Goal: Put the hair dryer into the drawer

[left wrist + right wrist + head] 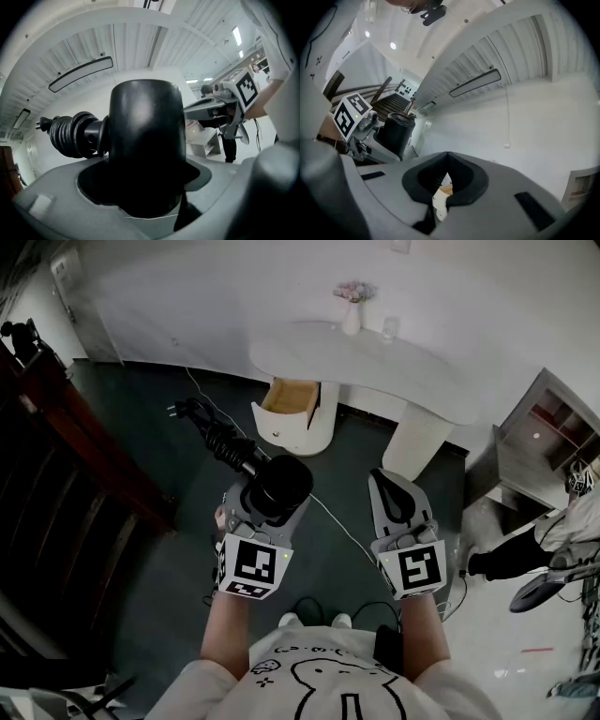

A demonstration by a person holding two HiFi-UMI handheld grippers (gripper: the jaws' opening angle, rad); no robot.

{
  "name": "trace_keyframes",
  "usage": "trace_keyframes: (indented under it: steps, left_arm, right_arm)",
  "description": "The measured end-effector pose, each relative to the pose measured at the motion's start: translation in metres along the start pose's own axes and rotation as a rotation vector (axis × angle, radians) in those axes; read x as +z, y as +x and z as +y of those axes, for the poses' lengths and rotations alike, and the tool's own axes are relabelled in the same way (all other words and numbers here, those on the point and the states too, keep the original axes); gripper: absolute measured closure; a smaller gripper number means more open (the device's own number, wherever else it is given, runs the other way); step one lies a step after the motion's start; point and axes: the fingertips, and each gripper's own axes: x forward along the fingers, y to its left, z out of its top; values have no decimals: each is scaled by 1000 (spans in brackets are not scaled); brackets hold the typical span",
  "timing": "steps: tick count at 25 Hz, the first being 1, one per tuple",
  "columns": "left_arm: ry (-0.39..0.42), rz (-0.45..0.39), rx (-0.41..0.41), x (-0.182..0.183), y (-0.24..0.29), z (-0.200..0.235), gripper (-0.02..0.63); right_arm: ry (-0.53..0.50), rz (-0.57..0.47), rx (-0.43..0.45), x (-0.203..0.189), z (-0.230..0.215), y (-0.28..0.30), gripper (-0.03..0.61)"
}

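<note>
Hanging open under the white curved surface, the wood-lined drawer is showing tan boards; the left gripper is clamping the black hair dryer, the right gripper closed.

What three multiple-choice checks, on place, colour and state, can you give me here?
1. Where is the hair dryer? A on the desk; B in the left hand-held gripper; C on the floor.
2. Its colour? A black; B pink; C white.
3. The drawer is: A open; B shut; C taken out.
Answers: 1 B, the jaws clamp its body; 2 A, its body is black throughout; 3 A, its wooden inside shows.
</note>
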Motion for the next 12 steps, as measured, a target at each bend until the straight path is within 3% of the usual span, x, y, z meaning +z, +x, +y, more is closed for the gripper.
trace_keyframes:
  steps: [12]
  left_arm:
    - [-48,3,97,27,7,-43,264]
  right_arm:
    - [1,-45,48,-5,-40,-48,577]
